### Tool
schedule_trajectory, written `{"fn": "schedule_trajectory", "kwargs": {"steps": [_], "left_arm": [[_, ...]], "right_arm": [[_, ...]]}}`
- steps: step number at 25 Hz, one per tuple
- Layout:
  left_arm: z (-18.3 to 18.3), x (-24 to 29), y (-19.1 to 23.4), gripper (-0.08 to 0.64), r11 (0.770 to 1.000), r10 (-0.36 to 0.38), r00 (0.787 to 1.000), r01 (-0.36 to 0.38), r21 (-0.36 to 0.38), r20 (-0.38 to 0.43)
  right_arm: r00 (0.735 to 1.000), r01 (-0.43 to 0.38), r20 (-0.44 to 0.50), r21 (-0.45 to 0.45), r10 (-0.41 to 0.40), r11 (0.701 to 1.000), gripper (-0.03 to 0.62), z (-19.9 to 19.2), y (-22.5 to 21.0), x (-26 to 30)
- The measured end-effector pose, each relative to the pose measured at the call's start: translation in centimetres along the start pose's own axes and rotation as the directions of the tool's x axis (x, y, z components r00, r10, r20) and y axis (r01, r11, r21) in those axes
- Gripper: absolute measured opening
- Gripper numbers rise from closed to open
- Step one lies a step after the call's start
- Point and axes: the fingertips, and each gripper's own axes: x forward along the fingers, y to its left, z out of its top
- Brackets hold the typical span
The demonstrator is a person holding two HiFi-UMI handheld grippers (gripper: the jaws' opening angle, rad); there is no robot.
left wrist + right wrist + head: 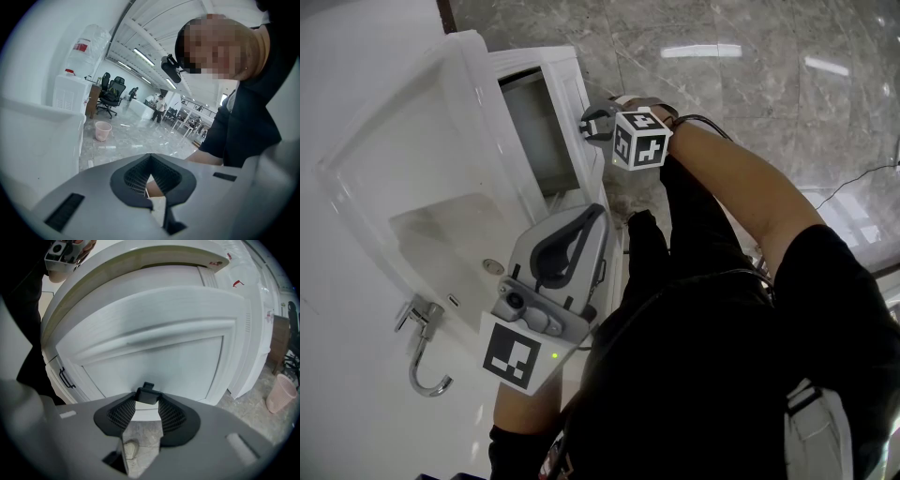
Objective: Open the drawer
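White drawer (154, 357), black handle (147, 394). Grey left gripper (150, 158) and right gripper (147, 404), black ribbed pads (171, 416), black-and-white square-marked cube (639, 139). Grey veined floor (750, 75). Pink bin (280, 392). Black sleeve (694, 234).

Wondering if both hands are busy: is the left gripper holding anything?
No, the left gripper view shows the left gripper with its jaws together at the tips and nothing clamped between them.

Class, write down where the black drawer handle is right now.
The black handle shows low and central in the right gripper view, gripped between the fingers of the right gripper at the bottom edge of the white drawer front.
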Motion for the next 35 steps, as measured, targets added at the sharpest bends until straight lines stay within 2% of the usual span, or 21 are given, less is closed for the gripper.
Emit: {"fn": "schedule_trajectory", "kwargs": {"steps": [18, 35], "left_arm": [[-0.2, 0.0, -0.8, -0.005, 1.000, -0.011, 1.000, 0.012, 0.015, -0.005], [0.2, 1.6, -2.4, -0.005, 0.999, -0.024, 1.000, 0.025, 0.029, -0.018]], "right_arm": [[1.000, 0.011, -0.008, 0.012, -0.011, 1.000, 0.149, -1.8, 0.4, -2.2], [1.000, 0.018, -0.022, 0.027, -0.018, 0.999, 0.149, -5.0, 0.3, -5.8]]}}
